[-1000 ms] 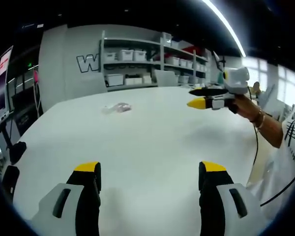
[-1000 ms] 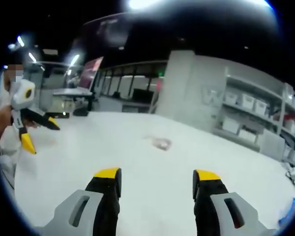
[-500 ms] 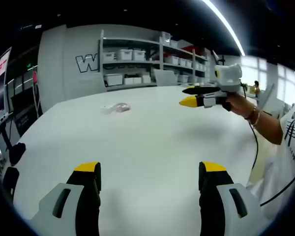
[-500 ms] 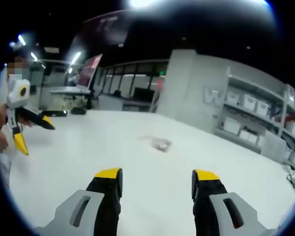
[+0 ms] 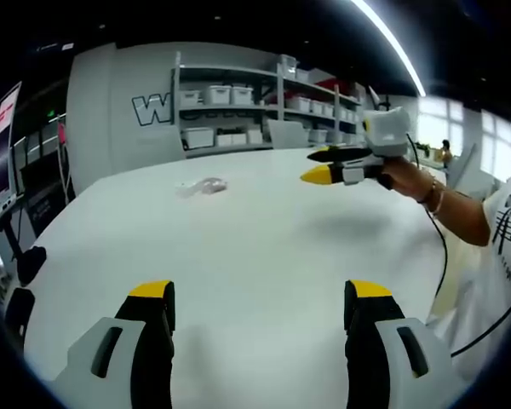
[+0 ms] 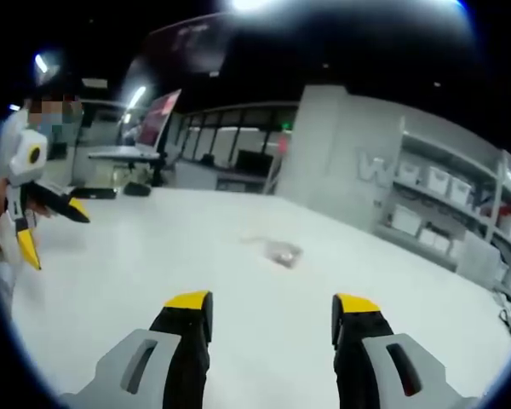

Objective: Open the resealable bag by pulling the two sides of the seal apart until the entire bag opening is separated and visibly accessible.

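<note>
Far off on the big white table (image 5: 264, 247) the small clear plastic bag (image 5: 203, 186) waits untouched, both yellow-tipped grippers (image 5: 260, 294) (image 6: 272, 302) wide and empty

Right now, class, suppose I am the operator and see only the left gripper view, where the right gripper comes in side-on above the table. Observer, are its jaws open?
Observer: Yes. In the right gripper view, the right gripper has its jaws wide apart, with nothing between them.
Operator: Where does the bag lie from there?
Observer: The resealable bag lies flat on the white table, beyond the gap between those jaws, untouched.
Operator: How does my own gripper look from outside?
Observer: The left gripper shows at that view's left edge, above the table, jaws spread and holding nothing.
</note>
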The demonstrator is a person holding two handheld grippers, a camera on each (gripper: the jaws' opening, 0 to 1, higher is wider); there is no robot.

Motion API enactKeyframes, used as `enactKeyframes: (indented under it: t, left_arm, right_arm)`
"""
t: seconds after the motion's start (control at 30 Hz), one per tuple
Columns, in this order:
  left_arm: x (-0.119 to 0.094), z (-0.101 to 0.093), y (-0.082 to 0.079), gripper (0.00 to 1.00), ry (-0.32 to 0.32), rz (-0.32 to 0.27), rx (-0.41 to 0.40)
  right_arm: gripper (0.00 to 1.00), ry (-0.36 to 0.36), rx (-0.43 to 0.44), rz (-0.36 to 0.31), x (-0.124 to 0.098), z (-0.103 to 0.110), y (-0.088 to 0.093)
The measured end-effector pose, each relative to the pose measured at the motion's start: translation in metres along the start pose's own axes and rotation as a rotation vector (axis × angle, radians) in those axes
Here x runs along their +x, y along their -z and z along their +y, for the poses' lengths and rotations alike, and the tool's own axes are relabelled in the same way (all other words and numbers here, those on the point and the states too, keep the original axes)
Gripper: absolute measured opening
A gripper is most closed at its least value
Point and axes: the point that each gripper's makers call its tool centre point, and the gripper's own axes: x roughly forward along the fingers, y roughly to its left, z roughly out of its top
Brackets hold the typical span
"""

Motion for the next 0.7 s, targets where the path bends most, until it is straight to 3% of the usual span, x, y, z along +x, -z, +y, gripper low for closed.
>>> enactKeyframes:
  t: [0.7]
  left_arm:
    - [0.003,0.000,0.000,0.80,0.006,0.003,0.001]
  right_arm:
    - [0.54,-0.036,0.029,0.034,0.020,0.006,0.013]
